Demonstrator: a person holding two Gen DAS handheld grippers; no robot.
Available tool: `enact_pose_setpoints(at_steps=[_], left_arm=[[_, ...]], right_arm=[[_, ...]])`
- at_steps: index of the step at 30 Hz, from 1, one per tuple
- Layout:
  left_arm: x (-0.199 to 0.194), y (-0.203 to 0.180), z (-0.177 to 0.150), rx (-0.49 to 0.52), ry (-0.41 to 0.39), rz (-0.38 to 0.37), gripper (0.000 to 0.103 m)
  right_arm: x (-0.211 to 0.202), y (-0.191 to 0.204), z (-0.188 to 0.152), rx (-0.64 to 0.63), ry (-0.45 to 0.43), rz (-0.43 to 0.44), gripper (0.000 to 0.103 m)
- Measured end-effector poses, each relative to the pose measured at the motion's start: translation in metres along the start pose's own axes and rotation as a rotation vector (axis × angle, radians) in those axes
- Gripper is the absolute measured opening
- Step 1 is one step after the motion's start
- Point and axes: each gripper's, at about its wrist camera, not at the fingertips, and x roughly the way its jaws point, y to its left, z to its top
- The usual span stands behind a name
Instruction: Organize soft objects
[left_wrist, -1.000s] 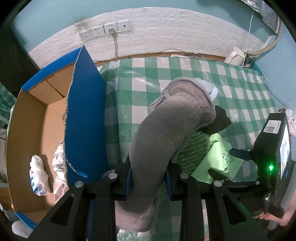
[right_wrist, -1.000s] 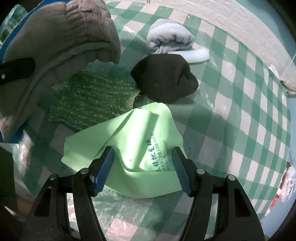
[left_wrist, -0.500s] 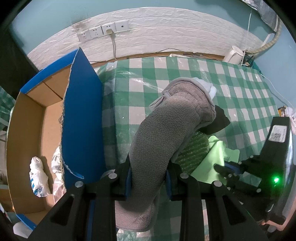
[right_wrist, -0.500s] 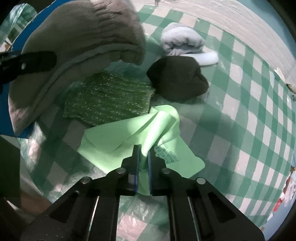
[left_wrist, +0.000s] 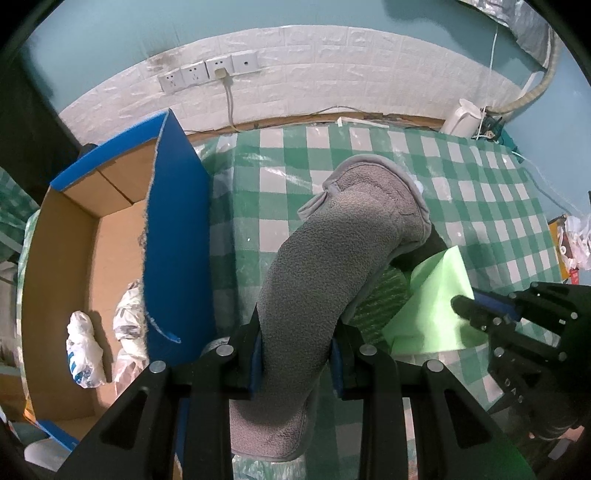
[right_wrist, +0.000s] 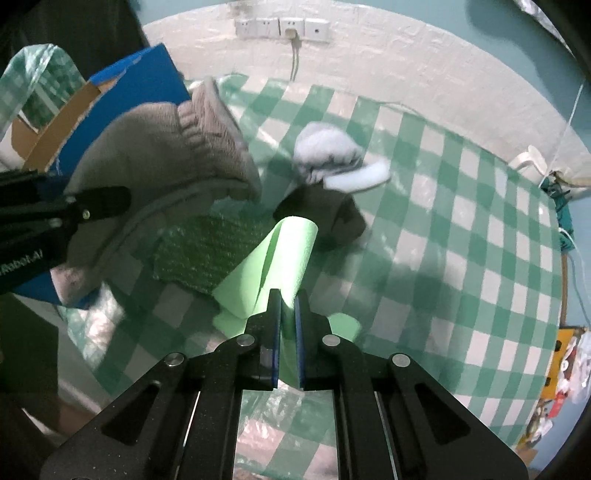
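Grey fleece fills the middle of the left wrist view: a thick fuzzy grey sock (left_wrist: 343, 258) is clamped between the blue pads of the left gripper (left_wrist: 295, 354), whose fingers close on its lower part while the cuffed end reaches toward the upper centre of the frame, above the checked surface (left_wrist: 266, 206). Left of it stands a blue cardboard box (left_wrist: 177, 236) with crumpled white bags (left_wrist: 83, 349) on its floor.

Lower centre in the right wrist view, the right gripper (right_wrist: 286, 332) has its fingers pressed together on a light green sheet (right_wrist: 284, 251); the sheet runs from between the pads up toward the middle of the frame, folded and partly lifted off the surface. Just left of it lies a dark green glittery cloth (right_wrist: 199, 251). Above the sheet sits a black soft bundle (right_wrist: 332, 214), and beyond that a pale grey rolled sock (right_wrist: 325, 151), touching it. Wall sockets (right_wrist: 280, 27) show at the top.
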Motion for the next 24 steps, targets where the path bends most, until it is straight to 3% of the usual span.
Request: enact_pose_setpoints(at_steps=[8, 15, 19, 20, 21, 22, 24], left_arm=[[-0.021, 0.004, 0.000, -0.014, -0.044, 0.000, 0.029], [-0.028, 0.007, -0.001, -0.025, -0.061, -0.006, 0.029], [-0.028, 0.007, -0.002, -0.026, -0.060, -0.008, 0.029], [-0.027, 0.007, -0.002, -0.025, -0.058, -0.007, 0.029], [-0.027, 0.006, -0.002, -0.024, -0.057, -0.006, 0.029], [-0.025, 0.006, -0.002, -0.024, -0.055, -0.005, 0.029], [-0.022, 0.006, -0.001, -0.027, -0.048, -0.003, 0.029]], right_arm=[[-0.036, 0.002, 0.000, 0.010, -0.065, -0.005, 0.006], [-0.042, -0.004, 0.012, 0.021, -0.115, -0.014, 0.006], [-0.033, -0.014, 0.015, 0.051, -0.074, 0.028, 0.008], [-0.029, -0.017, 0.014, 0.069, -0.064, 0.033, 0.024], [-0.022, -0.020, 0.013, 0.077, -0.051, 0.025, 0.051], [-0.017, -0.021, 0.011, 0.077, -0.037, 0.011, 0.060], [-0.006, -0.023, 0.008, 0.068, -0.023, -0.023, 0.061]])
